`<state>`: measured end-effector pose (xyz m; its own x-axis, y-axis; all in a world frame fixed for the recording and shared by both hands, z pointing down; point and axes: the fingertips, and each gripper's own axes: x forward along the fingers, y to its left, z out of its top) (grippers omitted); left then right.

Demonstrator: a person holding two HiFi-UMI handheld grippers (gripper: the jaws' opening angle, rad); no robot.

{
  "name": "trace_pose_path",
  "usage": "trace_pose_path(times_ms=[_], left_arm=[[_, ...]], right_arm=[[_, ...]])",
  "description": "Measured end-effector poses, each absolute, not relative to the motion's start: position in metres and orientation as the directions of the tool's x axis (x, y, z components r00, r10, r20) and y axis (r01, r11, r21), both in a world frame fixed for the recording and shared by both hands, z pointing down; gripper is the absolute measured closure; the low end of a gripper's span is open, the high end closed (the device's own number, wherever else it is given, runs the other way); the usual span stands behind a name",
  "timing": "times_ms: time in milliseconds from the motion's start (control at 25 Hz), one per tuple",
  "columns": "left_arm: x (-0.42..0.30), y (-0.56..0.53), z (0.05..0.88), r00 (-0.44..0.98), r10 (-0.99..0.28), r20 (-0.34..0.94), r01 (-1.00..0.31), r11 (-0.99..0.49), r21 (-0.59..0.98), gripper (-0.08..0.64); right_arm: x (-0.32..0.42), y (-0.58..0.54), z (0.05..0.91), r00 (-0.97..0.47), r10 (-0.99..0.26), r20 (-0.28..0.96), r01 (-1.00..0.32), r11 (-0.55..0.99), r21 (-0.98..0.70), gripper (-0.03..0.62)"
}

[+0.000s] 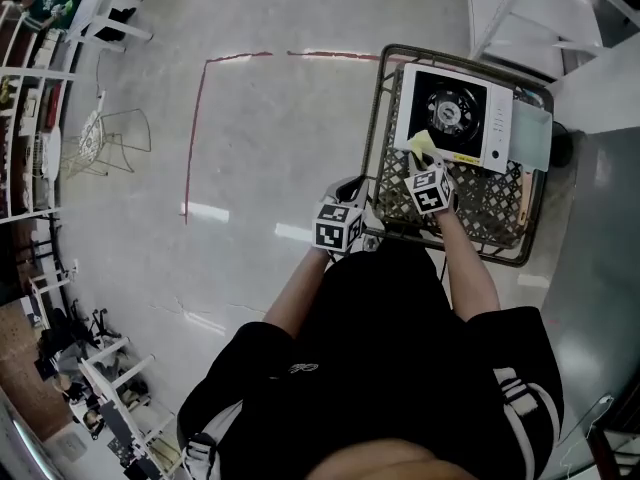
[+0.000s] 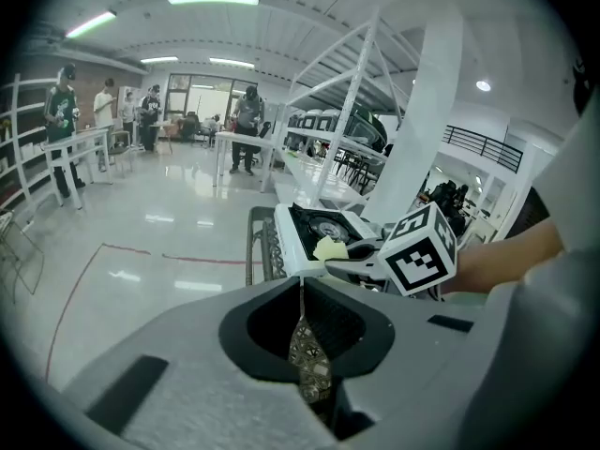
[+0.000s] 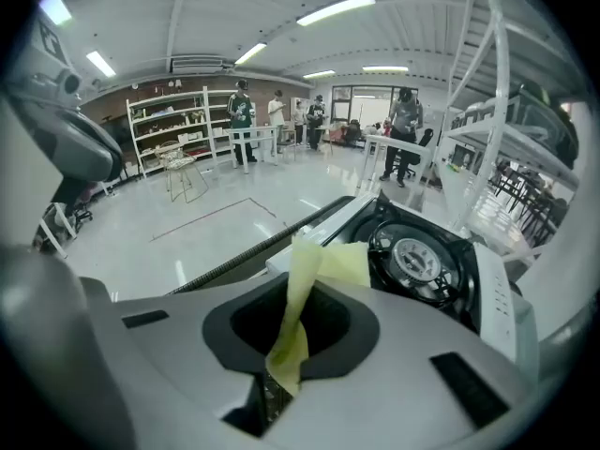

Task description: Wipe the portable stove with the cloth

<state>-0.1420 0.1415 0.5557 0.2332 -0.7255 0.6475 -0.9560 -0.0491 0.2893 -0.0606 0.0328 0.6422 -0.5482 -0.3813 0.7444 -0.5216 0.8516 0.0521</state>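
so the portable stove point(image 1: 455, 116) sits on the tabletop point(image 1: 500, 213) toward its far edge, cloth point(image 1: 421, 145) at the stove's near-left corner in the right claw point(image 3: 286, 345), left claw point(image 2: 309, 359) at the tabletop's near-left edge

The cloth point(image 3: 298, 298) is seen as soft matt fabric. The stove point(image 1: 495, 118) is cased in smooth white metal, the table point(image 1: 492, 206) formed of openwork metal.

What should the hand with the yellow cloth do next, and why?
Probably ease the right gripper forward and down so the yellow cloth presses on the portable stove. The cloth is pinched in its jaws at the stove's near corner, apparently not flat on it.
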Motion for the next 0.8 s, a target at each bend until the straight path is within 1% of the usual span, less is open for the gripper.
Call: trace_pose_path(times_ms=[120, 200, 320, 480, 680, 800], left_arm=[[-0.143, 0.135, 0.532, 0.239, -0.782, 0.576, -0.955, -0.080, 0.287, 0.531], [-0.140, 0.129, 0.515, 0.254, -0.820, 0.513, -0.949, -0.108, 0.297, 0.531], [-0.126, 0.127, 0.499, 0.287, -0.843, 0.455, -0.943, -0.167, 0.287, 0.532], [-0.110, 0.134, 0.475, 0.330, -0.857, 0.395, -0.932, -0.230, 0.278, 0.531], [-0.069, 0.153, 0.459, 0.391, -0.866, 0.311, -0.908, -0.308, 0.284, 0.531], [-0.058, 0.173, 0.458, 0.408, -0.862, 0.300, -0.902, -0.329, 0.281, 0.532]], right_arm=[[-0.053, 0.037, 0.605, -0.552, -0.447, 0.704, -0.554, 0.827, 0.091, 0.571], [-0.049, 0.042, 0.570, -0.576, -0.508, 0.641, -0.595, 0.798, 0.097, 0.572], [-0.036, 0.058, 0.523, -0.604, -0.585, 0.541, -0.682, 0.731, 0.029, 0.574], [-0.013, 0.085, 0.471, -0.559, -0.700, 0.444, -0.779, 0.627, 0.006, 0.575], [0.031, 0.134, 0.438, -0.494, -0.777, 0.390, -0.833, 0.552, 0.044, 0.575], [0.049, 0.168, 0.427, -0.459, -0.800, 0.387, -0.858, 0.512, 0.042, 0.575]])
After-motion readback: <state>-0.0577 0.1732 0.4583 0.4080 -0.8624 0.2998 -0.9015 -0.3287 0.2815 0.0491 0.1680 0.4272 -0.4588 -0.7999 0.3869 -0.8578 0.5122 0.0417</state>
